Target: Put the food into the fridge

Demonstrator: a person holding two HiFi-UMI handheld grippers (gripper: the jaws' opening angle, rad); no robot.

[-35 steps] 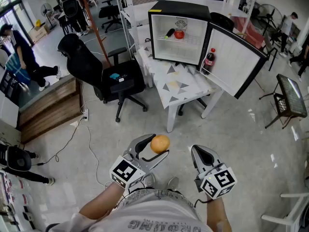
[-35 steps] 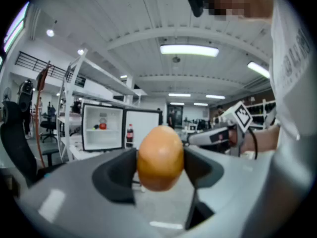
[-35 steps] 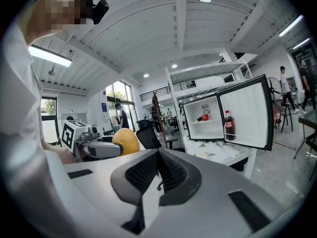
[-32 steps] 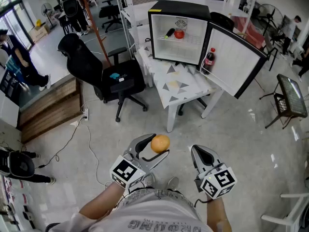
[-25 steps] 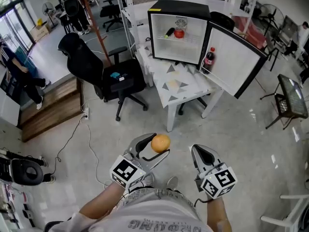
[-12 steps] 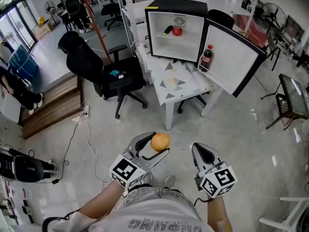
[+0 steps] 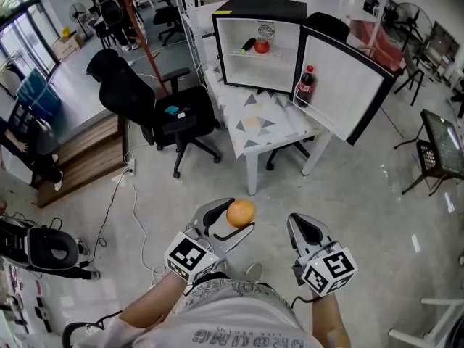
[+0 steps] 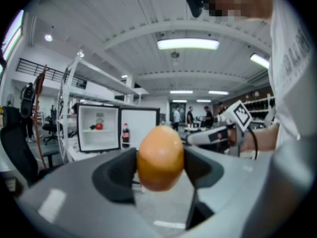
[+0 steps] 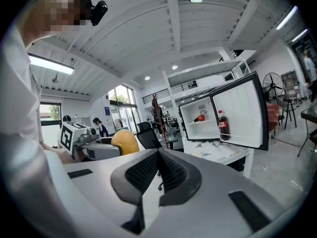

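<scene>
The left claw (image 7: pixel 230 223) pinches an orange (image 7: pixel 241 213) across its middle for carrying to the open fridge (image 7: pixel 239 35), well apart. The right claw (image 7: pixel 304 232), pressed together and empty, is probably spare.

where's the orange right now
Head view, lower centre: the orange is clamped in the left gripper, beside the shut, empty right gripper, well short of the open fridge.

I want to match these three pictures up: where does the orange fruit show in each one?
Head view: orange, low centre, between the jaws of the left gripper.
Left gripper view: dead centre, clamped.
Right gripper view: left of centre.
Shared landmark: the open fridge, in all three.
</scene>
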